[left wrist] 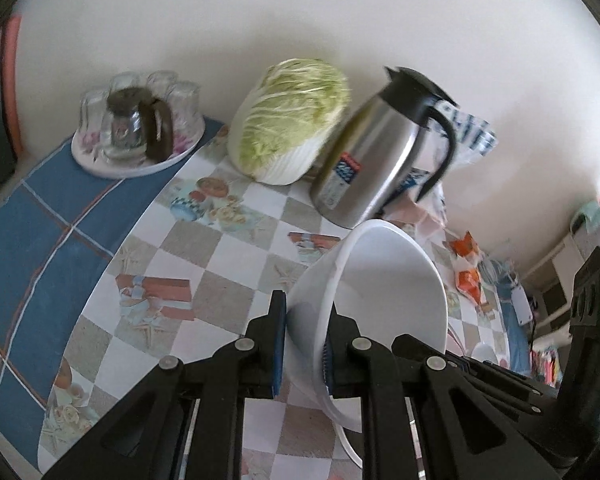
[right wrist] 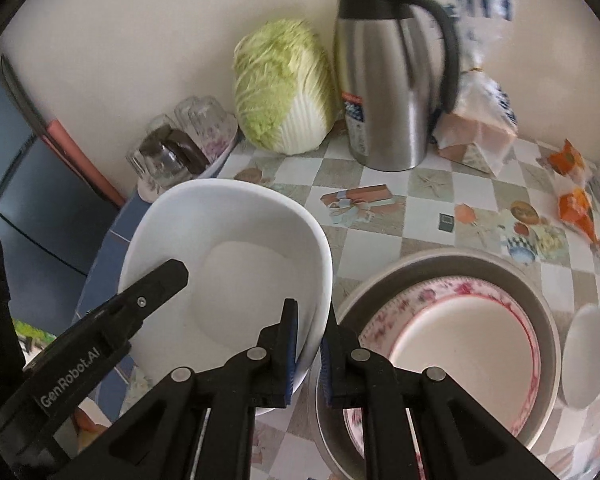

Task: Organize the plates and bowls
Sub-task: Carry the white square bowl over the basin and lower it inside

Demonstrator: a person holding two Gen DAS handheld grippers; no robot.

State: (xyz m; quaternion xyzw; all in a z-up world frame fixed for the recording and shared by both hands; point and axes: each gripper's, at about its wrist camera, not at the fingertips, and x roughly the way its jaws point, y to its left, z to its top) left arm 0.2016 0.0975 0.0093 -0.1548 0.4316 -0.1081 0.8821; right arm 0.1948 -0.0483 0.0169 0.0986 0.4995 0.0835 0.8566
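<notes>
A white bowl (left wrist: 388, 288) hangs tilted above the checked tablecloth, held from two sides. My left gripper (left wrist: 306, 320) is shut on its rim, one pad outside the wall and one inside. In the right wrist view the same white bowl (right wrist: 240, 264) fills the left half, and my right gripper (right wrist: 311, 320) is shut on its near right rim. One of the left gripper's fingers (right wrist: 156, 284) reaches over the bowl's left edge. Below right lies a grey plate (right wrist: 550, 320) with a floral plate (right wrist: 460, 344) stacked in it. A small white bowl (right wrist: 588, 356) sits beside them.
Against the wall stand a napa cabbage (right wrist: 284, 88), a steel thermos jug (right wrist: 384, 92) and a tray of upturned glasses (left wrist: 140, 120). A plastic bag (right wrist: 476, 124) and orange snack packets (right wrist: 572, 184) lie at the right. The table's left edge drops off past the blue cloth (left wrist: 40, 240).
</notes>
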